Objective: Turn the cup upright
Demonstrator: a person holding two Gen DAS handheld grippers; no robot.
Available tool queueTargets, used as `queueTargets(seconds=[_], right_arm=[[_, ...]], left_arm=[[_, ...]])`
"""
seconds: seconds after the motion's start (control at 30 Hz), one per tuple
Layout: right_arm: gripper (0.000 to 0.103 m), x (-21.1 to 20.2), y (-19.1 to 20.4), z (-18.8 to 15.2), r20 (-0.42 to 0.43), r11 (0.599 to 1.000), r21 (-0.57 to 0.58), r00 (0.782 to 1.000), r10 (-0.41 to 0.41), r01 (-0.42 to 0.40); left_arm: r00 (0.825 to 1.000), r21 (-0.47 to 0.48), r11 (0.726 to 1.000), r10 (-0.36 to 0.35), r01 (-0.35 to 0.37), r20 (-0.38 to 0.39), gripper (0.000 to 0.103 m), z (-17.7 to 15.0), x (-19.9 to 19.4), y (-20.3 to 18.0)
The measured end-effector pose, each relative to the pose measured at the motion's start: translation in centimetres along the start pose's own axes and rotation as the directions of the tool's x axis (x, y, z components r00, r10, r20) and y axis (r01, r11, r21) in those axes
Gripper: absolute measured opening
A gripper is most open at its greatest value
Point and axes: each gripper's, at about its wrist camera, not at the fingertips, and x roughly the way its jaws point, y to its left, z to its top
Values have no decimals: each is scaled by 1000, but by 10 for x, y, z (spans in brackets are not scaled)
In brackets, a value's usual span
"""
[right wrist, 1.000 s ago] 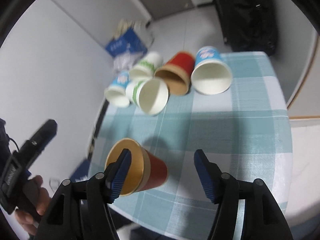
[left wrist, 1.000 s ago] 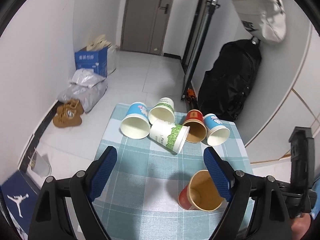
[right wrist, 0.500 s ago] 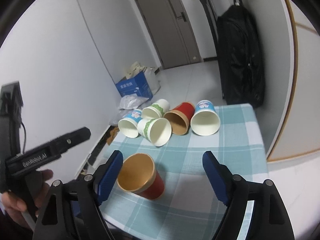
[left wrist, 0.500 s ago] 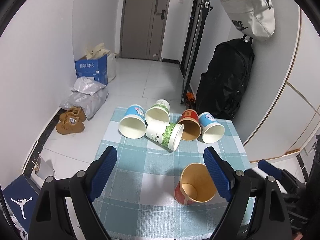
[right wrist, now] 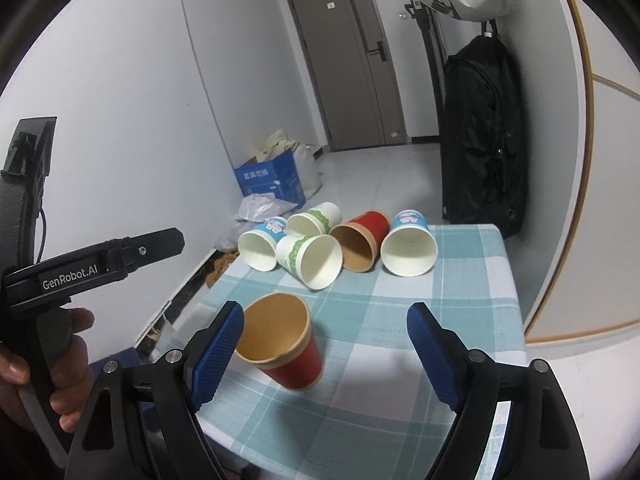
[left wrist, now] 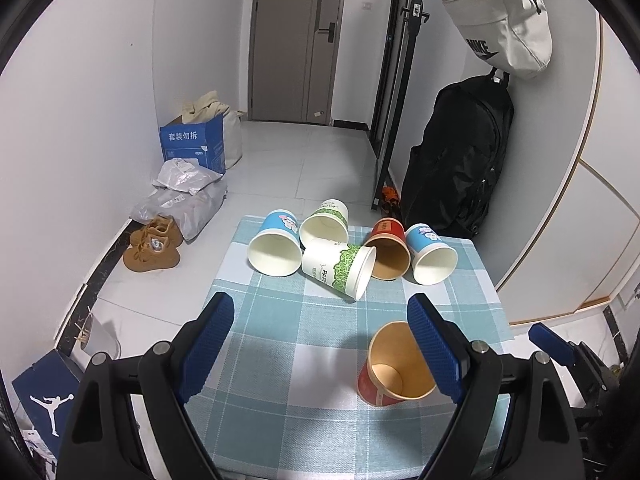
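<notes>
Six paper cups sitting on checked table [left wrist: 256, 360]:
- two red cups: one standing upright [left wrist: 394, 372] [right wrist: 280, 344], one lying down [left wrist: 386, 248] [right wrist: 360, 244]
- two blue cups lying [left wrist: 276, 244] [left wrist: 430, 252]
- two green-and-white cups lying [left wrist: 338, 268] [left wrist: 326, 222]

Two bags hanging on wall: one black [left wrist: 460, 160], one white [left wrist: 500, 16].

Two brown shoes lying on floor [left wrist: 154, 242].

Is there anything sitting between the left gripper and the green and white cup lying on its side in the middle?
Nothing visible: only bare checked tablecloth lies between the open left gripper and the green and white cup.

home hallway | entry door [left wrist: 294, 40]; shoes [left wrist: 154, 240]; hung backpack [left wrist: 460, 152]
</notes>
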Motion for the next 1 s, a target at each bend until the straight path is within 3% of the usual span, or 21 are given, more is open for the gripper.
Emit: queueTargets(seconds=[1.0], right_arm=[[86,5,0,-4,-19,1000,6,1000,0,0]], left_arm=[[1000,4,1000,-2,2,5,85,-2,0,-1]])
